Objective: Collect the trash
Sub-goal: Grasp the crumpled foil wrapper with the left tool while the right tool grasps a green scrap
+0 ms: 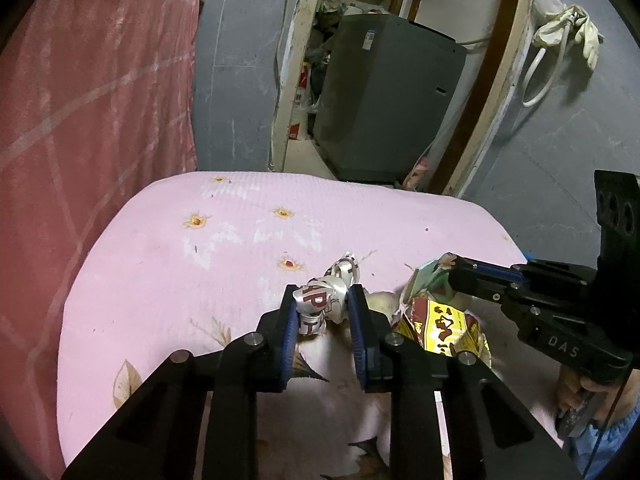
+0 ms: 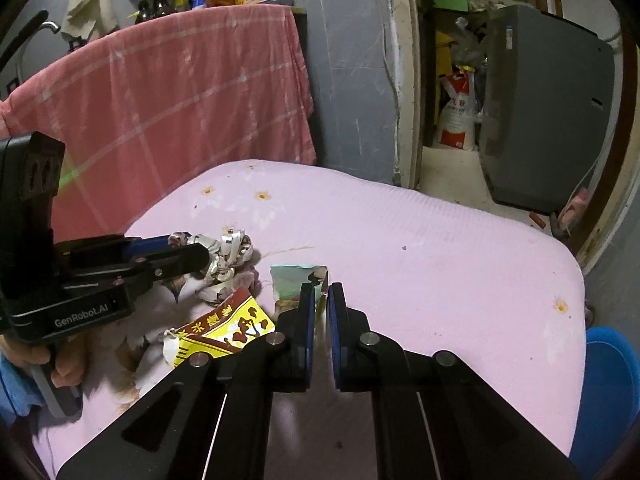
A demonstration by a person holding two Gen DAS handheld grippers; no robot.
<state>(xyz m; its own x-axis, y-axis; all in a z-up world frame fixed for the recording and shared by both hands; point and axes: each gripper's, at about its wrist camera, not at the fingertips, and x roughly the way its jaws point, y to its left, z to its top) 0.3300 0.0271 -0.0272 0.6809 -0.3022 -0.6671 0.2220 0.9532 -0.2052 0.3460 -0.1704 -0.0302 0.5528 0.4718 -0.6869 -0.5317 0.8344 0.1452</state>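
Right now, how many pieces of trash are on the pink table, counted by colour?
Silver-white crumpled wrapper: 1, pinched in the left tool
Yellow-red snack bag: 1, lying free
Green-tinted packet: 1, edge pinched in the right tool
Total: 3

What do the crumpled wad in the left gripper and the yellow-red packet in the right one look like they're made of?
Crumpled wad: looks like thin metallised foil or film, shiny silver with red print and sharp creases. Yellow-red packet: probably glossy printed plastic or laminated film; it glares, folds flat and has a torn edge. Neither material is certain.
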